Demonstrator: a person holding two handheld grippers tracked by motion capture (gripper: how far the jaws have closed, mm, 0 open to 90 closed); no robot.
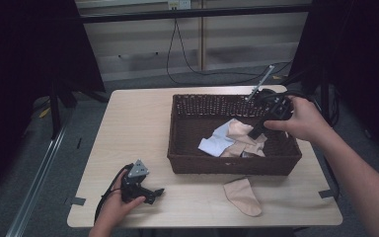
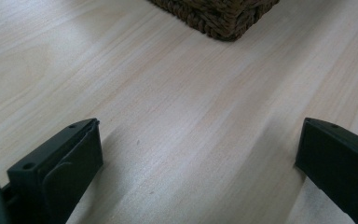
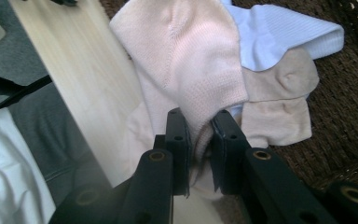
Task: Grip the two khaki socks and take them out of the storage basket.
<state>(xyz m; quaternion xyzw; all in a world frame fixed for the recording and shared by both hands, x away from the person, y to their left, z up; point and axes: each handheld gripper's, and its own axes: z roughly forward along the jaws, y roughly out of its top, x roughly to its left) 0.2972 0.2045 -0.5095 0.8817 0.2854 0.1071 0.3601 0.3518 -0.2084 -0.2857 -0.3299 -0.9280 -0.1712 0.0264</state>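
Note:
A dark wicker basket (image 1: 232, 165) stands on the light wooden table (image 1: 133, 128). My right gripper (image 1: 257, 129) hangs over the basket's right side, shut on a pale pink sock (image 1: 239, 131) that is lifted off the pile. In the right gripper view the jaws (image 3: 200, 116) pinch the pink sock (image 3: 191, 51), which drapes away from them. Below it lie a white sock (image 3: 284, 37) and a beige sock (image 3: 279, 107). My left gripper (image 1: 155, 195) rests on the table at the front left, its jaws (image 2: 196, 126) wide open over bare wood.
Another beige sock (image 1: 243, 196) lies on the table just in front of the basket. The basket's near corner (image 2: 223, 16) is ahead of the left gripper. A cable trails behind the basket's far right corner. Dark curtains flank the table.

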